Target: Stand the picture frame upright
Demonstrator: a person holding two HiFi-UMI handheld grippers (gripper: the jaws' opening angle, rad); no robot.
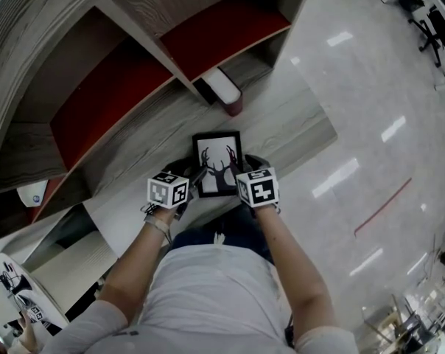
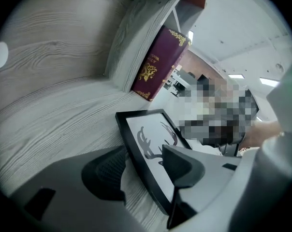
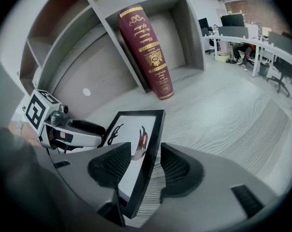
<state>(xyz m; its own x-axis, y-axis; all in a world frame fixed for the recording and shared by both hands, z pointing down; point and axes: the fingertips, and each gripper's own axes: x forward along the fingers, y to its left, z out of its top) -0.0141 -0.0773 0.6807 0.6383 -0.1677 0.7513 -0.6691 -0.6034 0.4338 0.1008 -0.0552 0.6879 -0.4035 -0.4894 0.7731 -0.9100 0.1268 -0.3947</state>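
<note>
A black picture frame [image 1: 217, 161] with a deer-antler print lies face up on the grey wood shelf top [image 1: 285, 127], close in front of me. My left gripper [image 1: 194, 178] straddles the frame's left edge [image 2: 136, 149]; wood grain shows between the outer pad and the edge, so the jaws stand open around it. My right gripper [image 1: 245, 169] straddles the right edge [image 3: 148, 149] in the same way, also open, with a gap at the outer pad. In the right gripper view the left gripper [image 3: 64, 127] shows beyond the frame [image 3: 131, 132].
A maroon book [image 1: 227, 94] with gold ornament leans against a shelf divider [image 3: 112, 47] behind the frame. Shelf bays with red back panels [image 1: 112, 87] lie to the left. The shelf top ends at the glossy floor [image 1: 370, 124] on the right; desks and chairs [image 3: 262, 47] stand far off.
</note>
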